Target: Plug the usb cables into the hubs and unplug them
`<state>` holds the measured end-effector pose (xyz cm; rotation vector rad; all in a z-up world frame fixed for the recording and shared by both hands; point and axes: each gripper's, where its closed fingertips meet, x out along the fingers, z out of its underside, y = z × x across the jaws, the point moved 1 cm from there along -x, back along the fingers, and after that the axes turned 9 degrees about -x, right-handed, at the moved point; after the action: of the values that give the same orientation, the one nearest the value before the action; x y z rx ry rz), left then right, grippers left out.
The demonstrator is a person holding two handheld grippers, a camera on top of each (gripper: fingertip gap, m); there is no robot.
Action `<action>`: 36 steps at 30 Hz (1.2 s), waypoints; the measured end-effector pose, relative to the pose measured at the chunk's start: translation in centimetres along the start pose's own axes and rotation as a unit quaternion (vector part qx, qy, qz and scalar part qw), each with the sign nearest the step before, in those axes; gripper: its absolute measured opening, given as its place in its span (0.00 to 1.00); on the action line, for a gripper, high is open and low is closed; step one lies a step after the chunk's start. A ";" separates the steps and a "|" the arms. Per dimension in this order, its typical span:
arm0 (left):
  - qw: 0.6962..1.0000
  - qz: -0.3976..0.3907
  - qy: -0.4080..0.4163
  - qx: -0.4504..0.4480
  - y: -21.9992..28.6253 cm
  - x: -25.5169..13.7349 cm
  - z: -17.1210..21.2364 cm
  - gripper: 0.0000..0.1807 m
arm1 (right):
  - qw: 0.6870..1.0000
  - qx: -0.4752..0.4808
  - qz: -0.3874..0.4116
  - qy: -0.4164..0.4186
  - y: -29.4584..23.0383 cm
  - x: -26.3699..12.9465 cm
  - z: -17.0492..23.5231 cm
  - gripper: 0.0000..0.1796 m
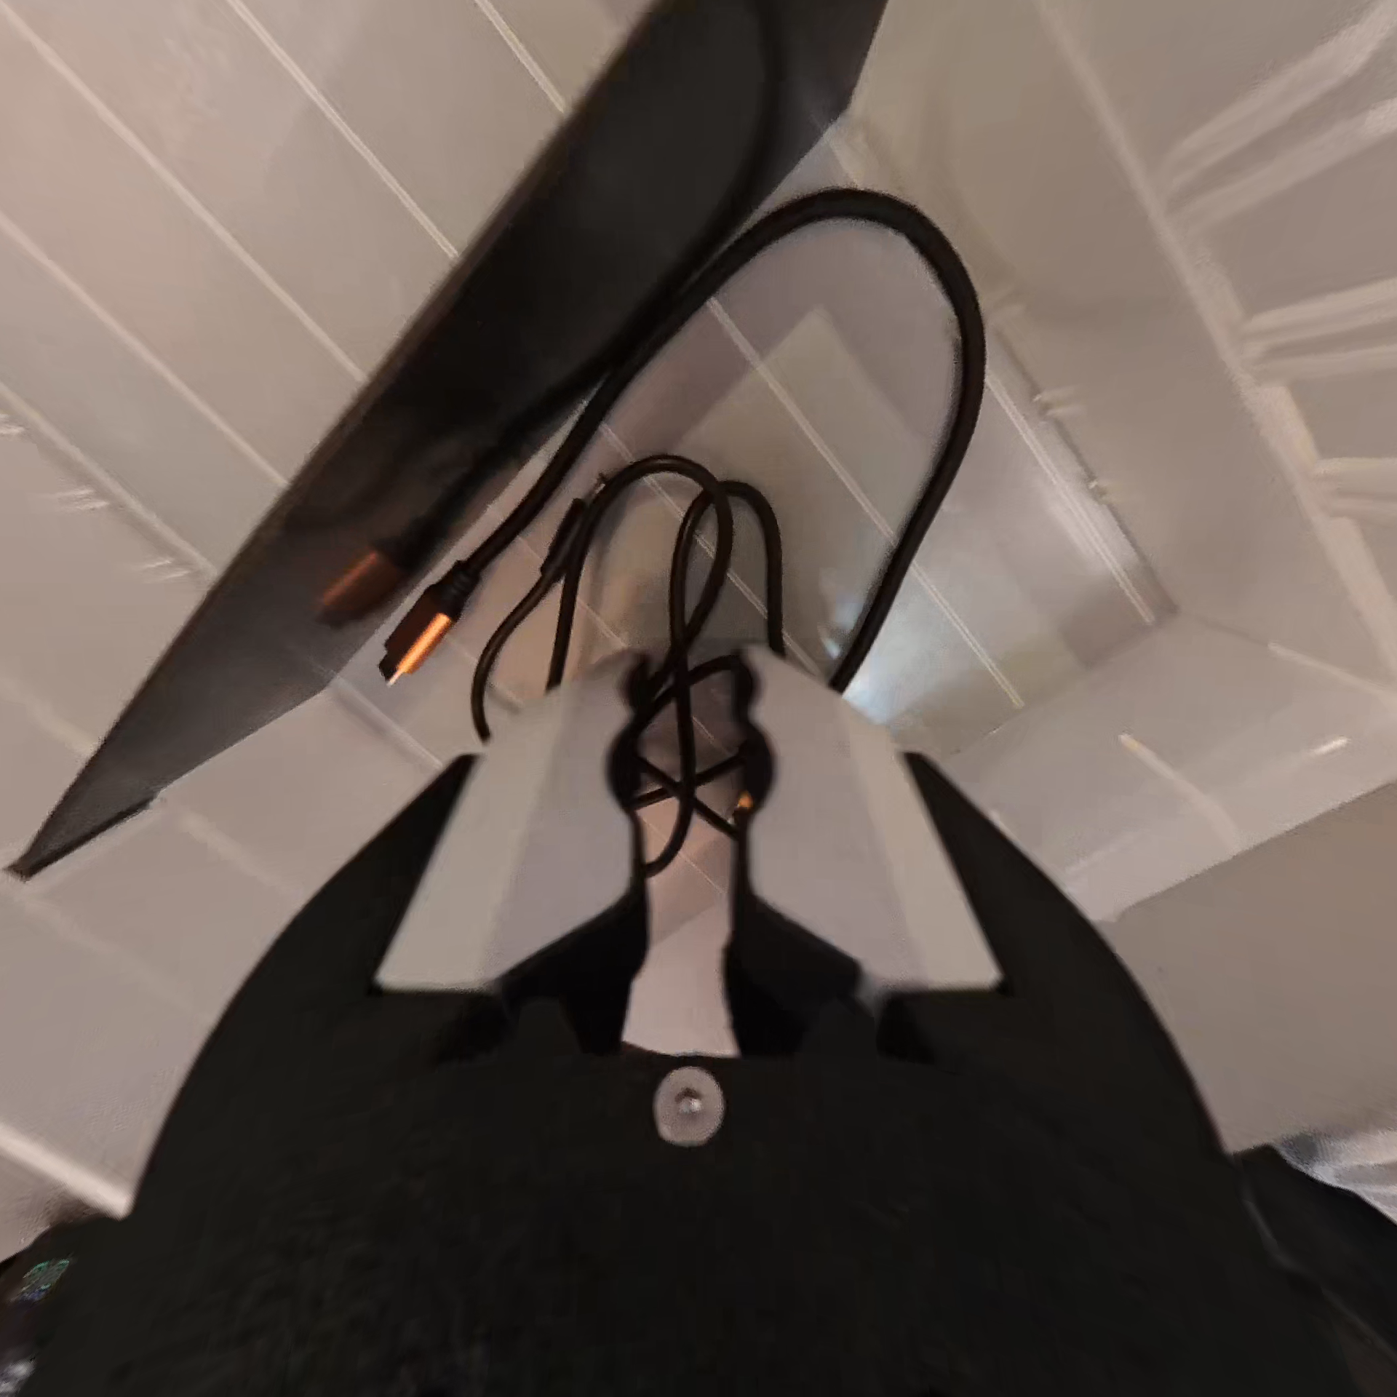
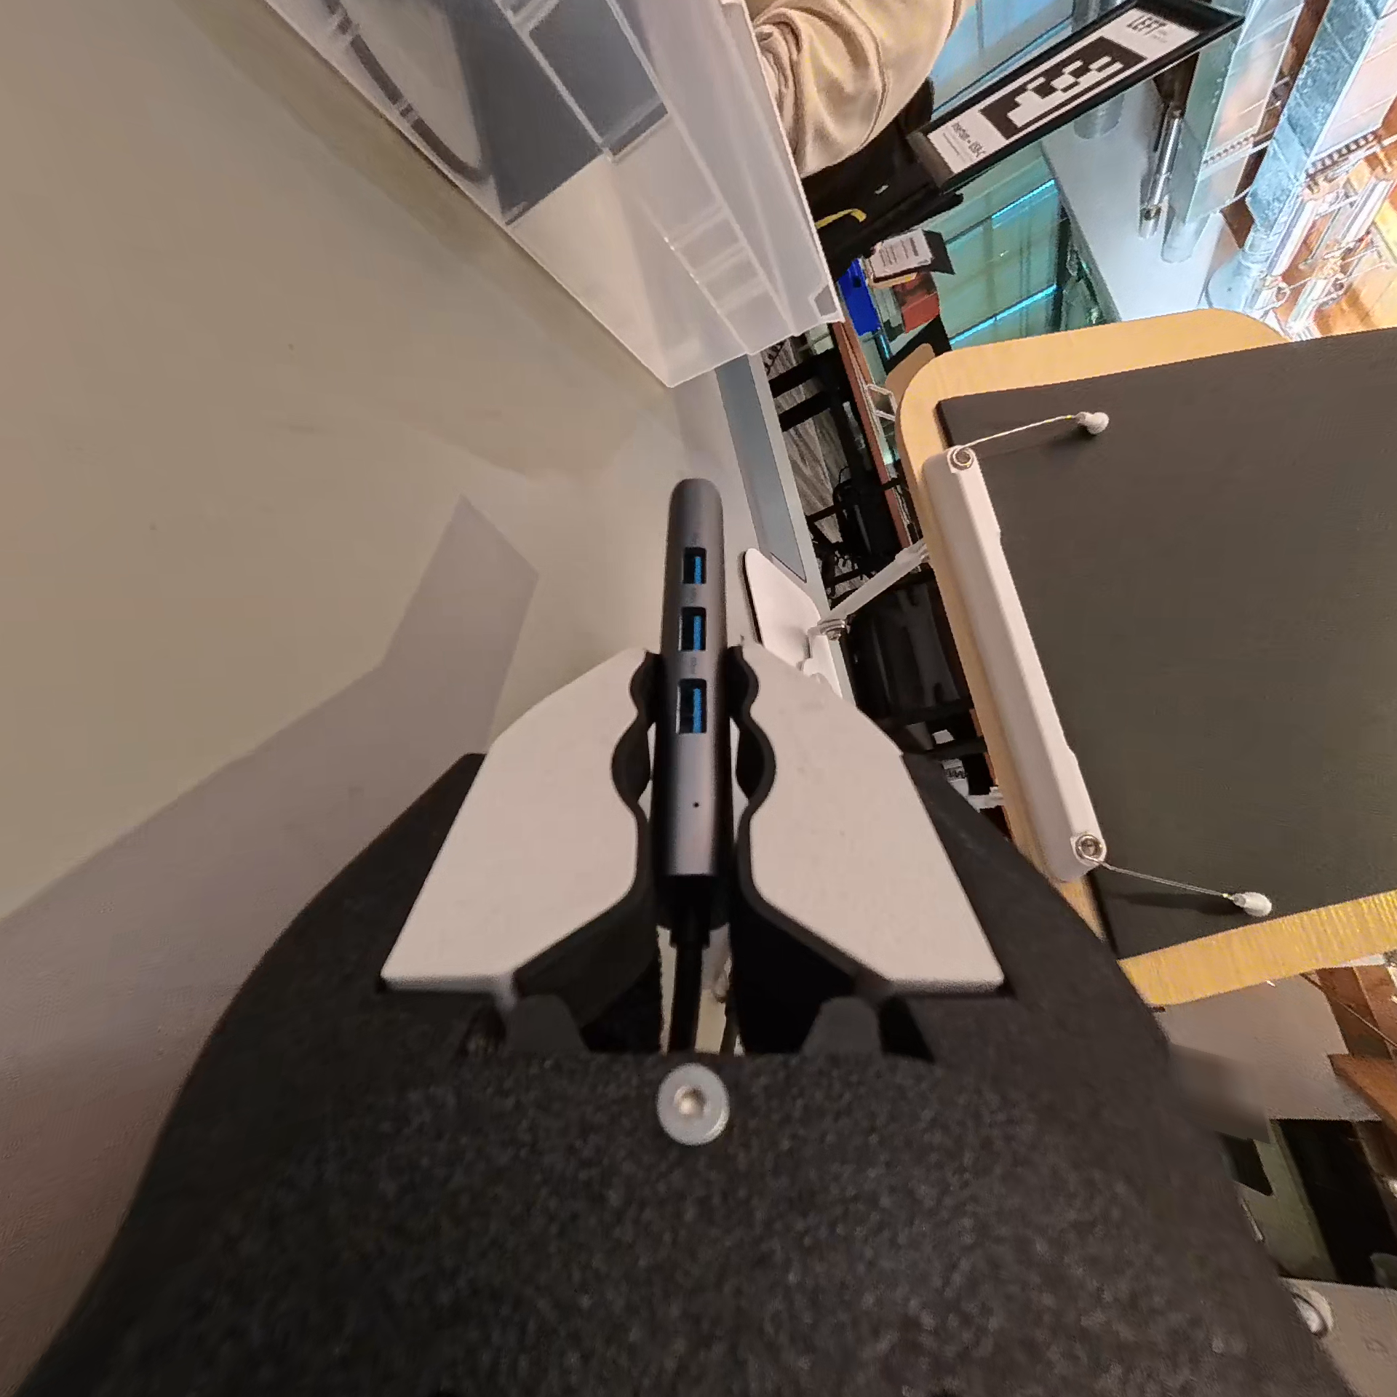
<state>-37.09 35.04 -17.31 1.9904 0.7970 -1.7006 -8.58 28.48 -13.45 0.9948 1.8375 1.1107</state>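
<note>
Both grippers are visible, each from its own wrist camera. Seen from the right wrist camera, the right gripper (image 2: 692, 665) is clamped on a slim grey USB hub (image 2: 692, 680), its 2 pale fingers (image 2: 559, 816) pressing the hub's long sides so that the body stands lengthwise between them and juts out past the tips. 3 blue USB ports (image 2: 694, 616) run in a row along the hub's facing side, all of them unoccupied, and a black lead (image 2: 684, 990) leaves the hub's near end and runs back between the fingers toward the gripper body. Beyond the hub lie a pale tabletop (image 2: 227, 378), a translucent plastic bin (image 2: 718, 189) and a black board with a wooden edge (image 2: 1179, 605); a person's beige sleeve (image 2: 839, 68) shows at the top. The left wrist camera's picture is blurred by motion. The left gripper (image 1: 692, 673) has its fingers drawn close together around a tangle of thin black cable (image 1: 680, 574) that loops out past the tips, so it appears to be pinching that cable, though the exact contact is hard to make out. A thicker black cable (image 1: 960, 363) arcs above and ends in a copper-coloured USB plug (image 1: 419, 642) hanging free to the left of the fingers, just beside a dark flat panel (image 1: 529, 340) that mirrors it.
</note>
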 end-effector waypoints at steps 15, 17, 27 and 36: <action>0.966 -0.107 0.232 0.036 1.6 -16.9 -1.4 0.02 | 1.000 0.000 0.002 0.002 0.1 0.0 0.0 0.10; 0.957 -0.102 0.260 0.080 4.3 -19.4 -1.5 0.02 | 1.000 0.008 0.005 0.001 0.3 -0.1 0.1 0.10; 0.847 -0.036 0.247 0.469 24.4 -9.7 0.9 0.02 | 0.999 0.049 0.012 0.001 1.0 -0.3 0.8 0.10; 0.875 0.049 0.289 0.385 27.9 -7.6 3.0 0.21 | 0.998 0.054 0.019 0.005 1.3 -0.4 0.7 0.09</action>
<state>-21.91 10.75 -12.07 3.1041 0.1329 -1.4869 -7.47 28.78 -12.42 1.0925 1.9112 1.0506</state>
